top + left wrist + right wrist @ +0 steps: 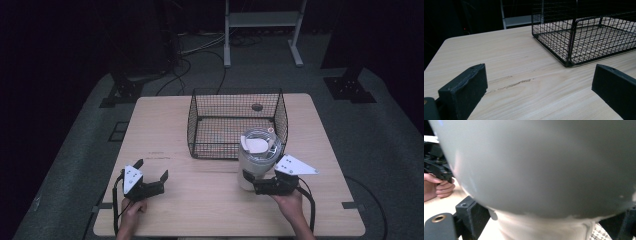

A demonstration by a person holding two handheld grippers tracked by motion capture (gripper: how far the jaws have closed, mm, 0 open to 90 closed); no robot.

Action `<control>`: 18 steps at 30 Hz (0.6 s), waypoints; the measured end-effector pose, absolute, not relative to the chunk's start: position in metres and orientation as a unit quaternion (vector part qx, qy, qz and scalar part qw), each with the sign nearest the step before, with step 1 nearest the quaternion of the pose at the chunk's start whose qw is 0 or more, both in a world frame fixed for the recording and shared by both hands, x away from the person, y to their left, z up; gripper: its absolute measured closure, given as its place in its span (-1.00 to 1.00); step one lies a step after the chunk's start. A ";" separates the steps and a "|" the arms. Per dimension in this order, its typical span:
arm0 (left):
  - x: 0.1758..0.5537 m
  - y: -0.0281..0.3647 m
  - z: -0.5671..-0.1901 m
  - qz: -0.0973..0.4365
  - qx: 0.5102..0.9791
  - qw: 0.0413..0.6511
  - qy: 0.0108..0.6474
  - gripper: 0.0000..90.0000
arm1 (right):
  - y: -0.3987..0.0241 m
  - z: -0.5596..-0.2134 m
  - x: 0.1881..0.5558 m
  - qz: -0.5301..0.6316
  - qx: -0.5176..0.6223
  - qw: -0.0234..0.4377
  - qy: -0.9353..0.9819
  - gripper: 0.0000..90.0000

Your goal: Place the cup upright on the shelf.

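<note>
Spanning most of the scene, a pale wooden table point(200, 200) carries everything — largest on it is a black wire basket point(235, 125), ahead of both grippers and well apart from the left one. Basket looks empty apart from something small and pale on its floor, too small to tell.

Next in size: a white cylindrical container point(255, 160) with a loosely covered top, standing upright just in front of the basket's near wall, directly ahead of the right gripper point(260, 187). In the right gripper view the container's body point(536, 170) bulges close to the lens, with the jaws either side of its narrower base. Jaws appear to bracket the base; whether they press on it I cannot tell.

Left gripper point(150, 175) sits off to the left, jaws spread wide with bare tabletop between them, holding nothing.

Risks, as I judge them — the grab is low on a tall, top-wide vessel, so a lift could let it tip forward against the basket wall or sideways out of the jaws. The smooth rounded surface may slip. The top covering looks unsecured and could shift if the container tilts.
</note>
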State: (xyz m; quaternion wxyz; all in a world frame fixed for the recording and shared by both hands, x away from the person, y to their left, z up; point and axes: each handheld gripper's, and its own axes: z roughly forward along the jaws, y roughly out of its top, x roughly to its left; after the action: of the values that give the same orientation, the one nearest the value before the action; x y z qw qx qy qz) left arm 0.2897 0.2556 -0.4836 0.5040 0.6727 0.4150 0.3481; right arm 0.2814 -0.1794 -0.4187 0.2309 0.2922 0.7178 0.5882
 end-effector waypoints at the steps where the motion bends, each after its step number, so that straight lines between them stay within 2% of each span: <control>1: 0.290 0.256 -0.484 0.348 0.673 0.504 0.415 -1.00 | -0.178 -0.416 0.281 0.589 0.291 0.228 0.719 -0.80; 18: 0.290 0.256 -0.483 0.347 0.673 0.504 0.416 -1.00 | -0.159 -0.373 0.299 0.609 0.253 0.215 0.720 -0.80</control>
State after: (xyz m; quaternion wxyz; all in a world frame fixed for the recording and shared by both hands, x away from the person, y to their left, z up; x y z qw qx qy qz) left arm 0.2902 0.2561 -0.4834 0.5039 0.6732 0.4156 0.3468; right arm 0.2989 -0.1594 -0.3734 0.2153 0.2527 0.7204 0.6090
